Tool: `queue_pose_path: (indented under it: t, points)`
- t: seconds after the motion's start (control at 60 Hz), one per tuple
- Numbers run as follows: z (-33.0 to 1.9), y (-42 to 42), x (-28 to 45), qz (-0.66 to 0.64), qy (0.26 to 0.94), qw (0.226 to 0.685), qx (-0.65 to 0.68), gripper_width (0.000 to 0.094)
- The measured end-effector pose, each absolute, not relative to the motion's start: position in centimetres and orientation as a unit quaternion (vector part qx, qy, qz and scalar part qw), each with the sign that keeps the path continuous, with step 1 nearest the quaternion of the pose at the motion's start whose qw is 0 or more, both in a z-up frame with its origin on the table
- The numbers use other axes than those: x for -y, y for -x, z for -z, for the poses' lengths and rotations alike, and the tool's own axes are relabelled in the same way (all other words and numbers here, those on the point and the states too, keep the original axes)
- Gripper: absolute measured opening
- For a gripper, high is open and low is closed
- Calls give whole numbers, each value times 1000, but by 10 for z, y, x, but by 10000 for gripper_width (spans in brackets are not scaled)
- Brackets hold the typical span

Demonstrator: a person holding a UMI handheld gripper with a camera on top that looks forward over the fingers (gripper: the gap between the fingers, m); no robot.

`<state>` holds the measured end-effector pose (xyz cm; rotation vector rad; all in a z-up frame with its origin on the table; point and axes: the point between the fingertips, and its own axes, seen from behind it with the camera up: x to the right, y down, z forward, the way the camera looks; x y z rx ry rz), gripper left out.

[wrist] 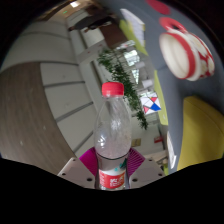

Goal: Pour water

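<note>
Tiled floor beyond tool-gripped (113, 172) upright bottle (113, 135)

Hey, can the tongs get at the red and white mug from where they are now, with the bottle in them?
Probably not yet. The tongs look shut on the bottle, which stands between them and the mug well beyond. Nothing else seems to block the way.

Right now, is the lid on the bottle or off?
On. The red cap sits atop the bottle, held between the gripper fingers.
</note>
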<state>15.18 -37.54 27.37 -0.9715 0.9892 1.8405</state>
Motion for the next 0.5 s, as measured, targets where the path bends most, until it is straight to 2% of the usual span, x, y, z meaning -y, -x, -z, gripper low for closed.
queue_pose_path:
  t: [0.1, 0.15, 0.183, 0.2, 0.383, 0.483, 0.5]
  points:
    - [-241, -166, 370, -751, 344, 340, -449, 335]
    - [-223, -172, 367, -749, 334, 327, -469, 334]
    - [-208, -169, 384, -747, 336, 326, -473, 333]
    - [-212, -172, 362, -745, 338, 325, -475, 336]
    - [-199, -170, 370, -742, 357, 323, -467, 338]
    - [-210, -167, 392, -722, 399, 348, -446, 335]
    - [-208, -172, 417, -715, 409, 358, -439, 334]
